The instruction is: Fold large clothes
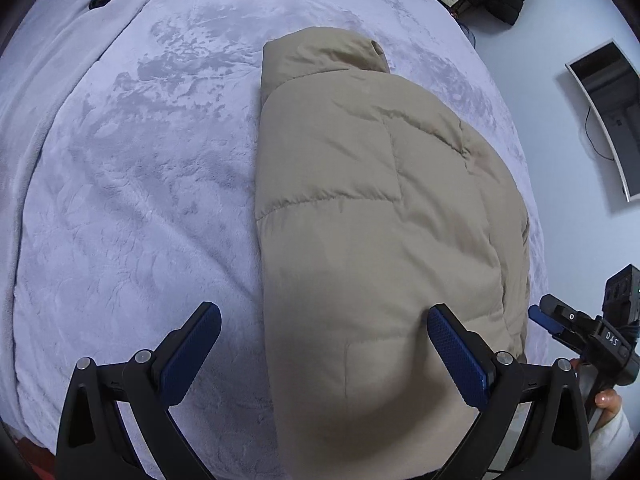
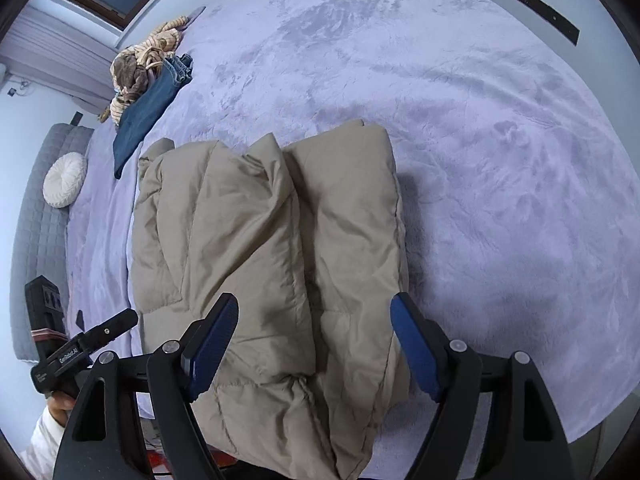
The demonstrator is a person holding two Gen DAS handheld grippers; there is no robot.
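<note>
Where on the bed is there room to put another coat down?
Bare blanket lies to the beige puffer jacket's right in the right wrist view and beyond its collar. It's crowded near the jeans and toy pile.

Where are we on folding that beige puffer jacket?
Done: the beige puffer jacket lies folded lengthwise into a narrow bundle on the lavender blanket. In hand: nothing; the left gripper and right gripper hover open over its near end. Left: probably the crosswise fold.

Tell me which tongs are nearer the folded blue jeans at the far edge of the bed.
Left, as far as I can judge. The left tongs straddle the beige jacket's jeans-side edge; the right tongs straddle its opposite edge.
</note>
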